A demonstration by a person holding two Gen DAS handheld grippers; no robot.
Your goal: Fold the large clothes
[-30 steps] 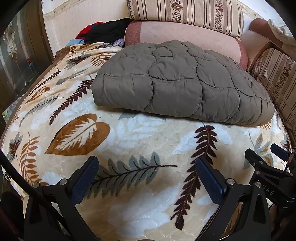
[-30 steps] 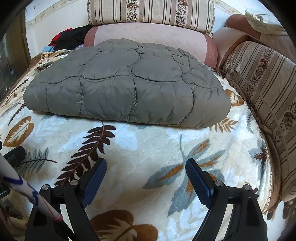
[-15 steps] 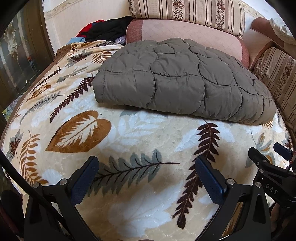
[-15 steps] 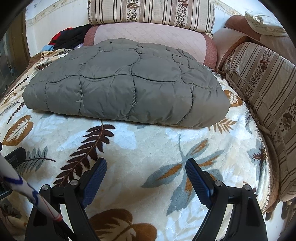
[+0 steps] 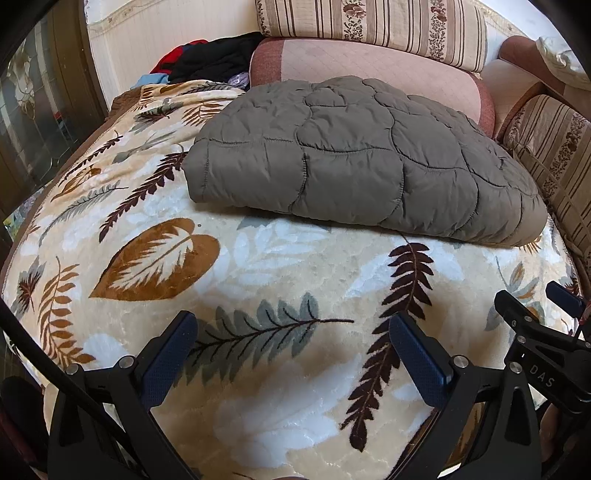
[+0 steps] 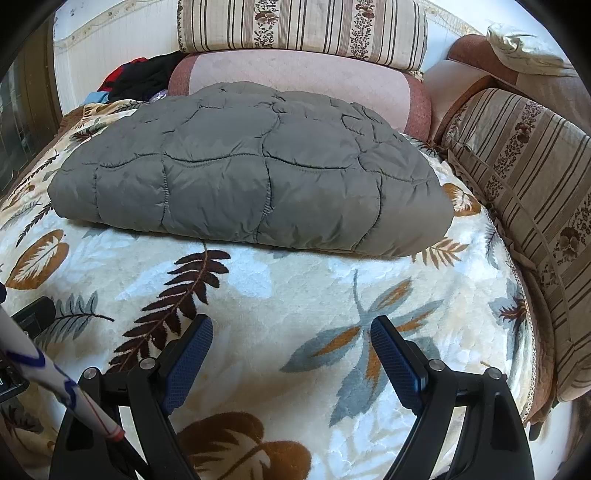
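Note:
A grey-brown quilted padded garment (image 5: 354, 158) lies folded into a thick flat bundle on a leaf-patterned blanket (image 5: 280, 266), at the far side of it. It also shows in the right wrist view (image 6: 255, 177). My left gripper (image 5: 291, 339) is open and empty, low over the blanket's near part, well short of the garment. My right gripper (image 6: 291, 339) is open and empty too, also over the near part of the blanket (image 6: 295, 291). The right gripper's body shows at the right edge of the left wrist view (image 5: 535, 332).
Striped cushions (image 6: 303, 29) and a pink bolster (image 6: 303, 79) stand behind the garment. A striped sofa arm (image 6: 524, 177) runs along the right. A pile of dark and red clothes (image 5: 210, 59) lies at the back left. A dark cabinet (image 5: 37, 122) is at the left.
Both grippers have shifted slightly; the garment sits a little lower and nearer in the views. Both stay open. The garment itself has not moved.

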